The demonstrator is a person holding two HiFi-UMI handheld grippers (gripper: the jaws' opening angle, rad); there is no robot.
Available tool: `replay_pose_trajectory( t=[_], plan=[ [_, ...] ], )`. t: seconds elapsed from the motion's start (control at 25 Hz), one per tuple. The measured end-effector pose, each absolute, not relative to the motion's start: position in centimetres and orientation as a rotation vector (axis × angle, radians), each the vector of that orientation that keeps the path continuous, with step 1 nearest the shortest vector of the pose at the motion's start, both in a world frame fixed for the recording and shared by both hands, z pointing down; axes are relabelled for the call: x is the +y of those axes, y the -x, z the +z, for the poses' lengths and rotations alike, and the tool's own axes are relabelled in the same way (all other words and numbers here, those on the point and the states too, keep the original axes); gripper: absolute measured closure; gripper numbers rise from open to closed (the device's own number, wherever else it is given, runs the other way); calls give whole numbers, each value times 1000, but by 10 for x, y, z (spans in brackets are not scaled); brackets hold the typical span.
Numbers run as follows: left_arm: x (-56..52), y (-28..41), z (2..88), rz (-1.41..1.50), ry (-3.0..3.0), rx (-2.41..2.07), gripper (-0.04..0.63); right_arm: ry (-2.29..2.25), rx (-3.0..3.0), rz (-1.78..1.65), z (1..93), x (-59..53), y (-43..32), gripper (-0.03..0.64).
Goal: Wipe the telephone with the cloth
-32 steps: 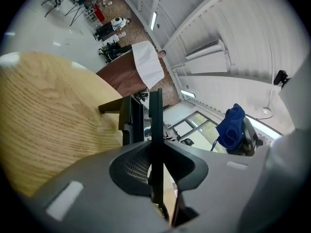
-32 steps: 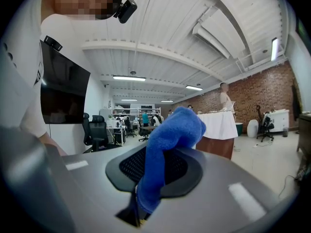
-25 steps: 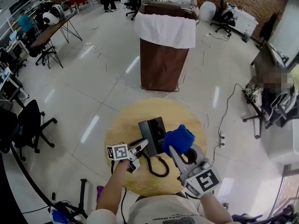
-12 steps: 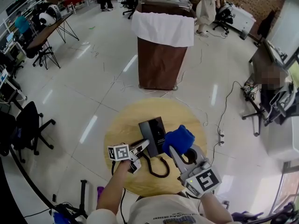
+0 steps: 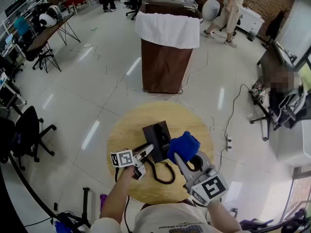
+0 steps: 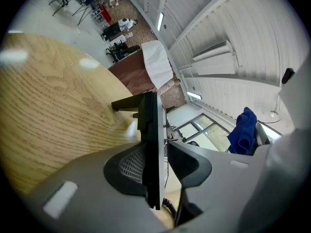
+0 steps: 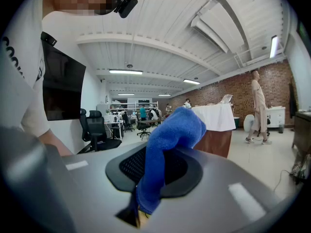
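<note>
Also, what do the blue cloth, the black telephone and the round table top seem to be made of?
Cloth: soft, fuzzy fabric, maybe microfibre; it bunches and droops.
Telephone: probably hard plastic; smooth, dark, rigid-looking shell.
Table top: light wood or wood-look laminate; grain lines show, but which one I cannot tell.

Glossy white floor [image 5: 97, 81] all round. Far ahead of the right gripper [image 5: 181, 157] stands a brown cabinet [image 5: 167, 67] under a white drape [image 5: 167, 30], brick wall [image 5: 268, 1] beyond; office chairs [image 5: 29, 130] well left.
</note>
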State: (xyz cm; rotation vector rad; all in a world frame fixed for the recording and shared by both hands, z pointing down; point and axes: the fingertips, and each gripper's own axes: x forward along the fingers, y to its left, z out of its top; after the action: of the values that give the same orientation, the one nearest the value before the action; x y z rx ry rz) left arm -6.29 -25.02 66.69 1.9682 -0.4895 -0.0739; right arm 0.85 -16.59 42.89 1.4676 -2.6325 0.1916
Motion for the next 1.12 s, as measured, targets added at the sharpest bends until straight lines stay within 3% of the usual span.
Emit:
replay_pose_trajectory(
  t=[0.56,1.12],
  plan=[
    [-227,104,634,-123,-2076,-725,483,-1458,-2638,186,424,-142,-8,555],
    [-115,49,485,-281,-2401,-829,594,-1331,-2727,114,414,-73,-26,555]
  ],
)
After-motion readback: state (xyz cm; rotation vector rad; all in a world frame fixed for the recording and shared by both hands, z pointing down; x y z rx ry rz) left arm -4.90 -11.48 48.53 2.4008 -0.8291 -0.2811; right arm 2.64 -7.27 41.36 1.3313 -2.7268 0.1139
